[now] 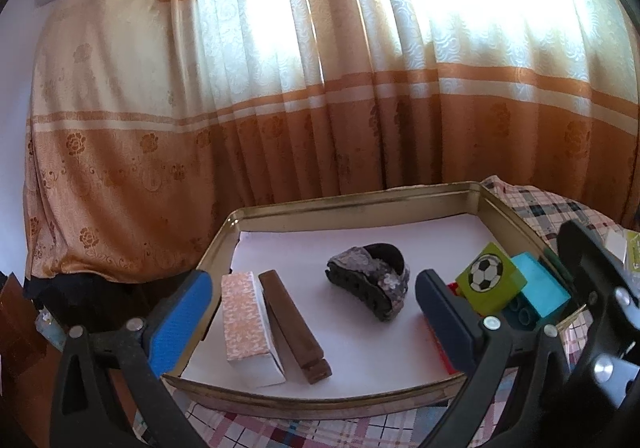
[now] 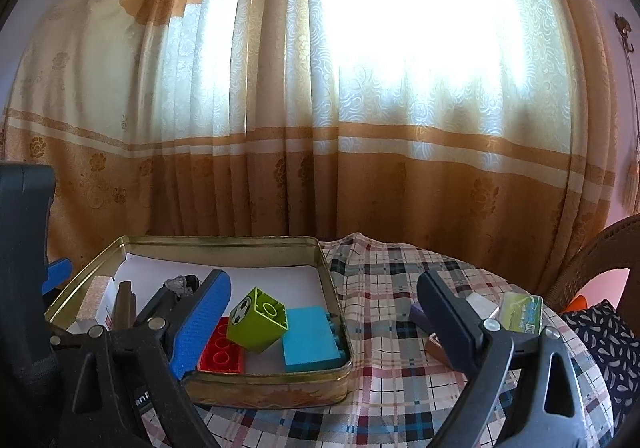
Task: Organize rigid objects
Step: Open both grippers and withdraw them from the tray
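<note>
Two Grippers Empty, Tin Half Filled

Six objects already lie in the gold tin [image 1: 360, 203], which sits on the checked tablecloth [image 2: 400, 288] near its left edge. Along the tin's left wall stand a patterned box [image 1: 248, 324] and, touching it, a brown bar [image 1: 294, 324]. A dark hair claw [image 1: 372, 280] rests mid-tin. In the near right corner a green football block [image 2: 256, 324] leans tilted on a red brick [image 2: 220, 354] and against a teal brick [image 2: 310, 338].

Judging by this, a placing step has ended and a fresh pick comes next. Several small items [image 2: 520, 312] wait on the cloth near its right edge, partly hidden; fetching one calls for a swing rightward and a careful close.

Left gripper [image 1: 316, 308] hovers low at the tin's near edge, angled down, jaws spread wide with nothing pinched. Right gripper [image 2: 324, 320] straddles the tin's right wall, jaws likewise spread and empty.
</note>
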Demonstrator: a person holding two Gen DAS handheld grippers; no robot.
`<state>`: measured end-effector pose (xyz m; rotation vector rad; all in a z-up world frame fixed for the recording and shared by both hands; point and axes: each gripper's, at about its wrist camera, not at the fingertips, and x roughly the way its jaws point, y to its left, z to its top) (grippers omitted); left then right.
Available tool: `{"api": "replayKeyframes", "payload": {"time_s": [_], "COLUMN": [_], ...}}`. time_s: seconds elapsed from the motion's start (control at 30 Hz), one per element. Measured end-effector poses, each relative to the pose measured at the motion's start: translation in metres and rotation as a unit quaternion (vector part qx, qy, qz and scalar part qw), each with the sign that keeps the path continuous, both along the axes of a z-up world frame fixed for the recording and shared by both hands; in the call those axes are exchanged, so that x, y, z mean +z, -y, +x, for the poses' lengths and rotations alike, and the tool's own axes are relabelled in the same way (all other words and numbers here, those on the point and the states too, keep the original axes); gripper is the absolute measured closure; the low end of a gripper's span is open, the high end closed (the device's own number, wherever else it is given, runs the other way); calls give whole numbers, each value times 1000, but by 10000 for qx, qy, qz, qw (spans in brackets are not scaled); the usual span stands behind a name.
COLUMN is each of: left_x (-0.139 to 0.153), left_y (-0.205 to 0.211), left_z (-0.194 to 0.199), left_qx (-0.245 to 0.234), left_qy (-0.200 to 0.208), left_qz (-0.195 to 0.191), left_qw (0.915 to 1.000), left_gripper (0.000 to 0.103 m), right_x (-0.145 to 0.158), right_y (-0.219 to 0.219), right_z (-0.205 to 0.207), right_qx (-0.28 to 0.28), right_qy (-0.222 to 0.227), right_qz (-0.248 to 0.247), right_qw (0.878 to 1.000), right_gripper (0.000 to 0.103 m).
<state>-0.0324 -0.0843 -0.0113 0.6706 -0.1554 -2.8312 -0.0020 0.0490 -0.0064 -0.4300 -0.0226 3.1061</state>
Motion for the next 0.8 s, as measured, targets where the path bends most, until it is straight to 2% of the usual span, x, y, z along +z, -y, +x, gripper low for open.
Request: {"api": "replayKeyframes", "payload": {"time_s": [0.2, 0.8], "left_x": [-2, -2], "left_y": [2, 3], "left_z": [-2, 0], "left_qx": [22, 47], "left_qy": [46, 13], "left_qz": [134, 146], "left_qw": [9999, 9999], "left_gripper": [0, 0], "right_x": [0, -1], "right_y": [-1, -4], "right_z": [2, 4], "right_qx": [-34, -80], "right_qy": [7, 16], "right_qz": [-10, 9], "right_qw": [10000, 10000], "right_gripper": [7, 7]}}
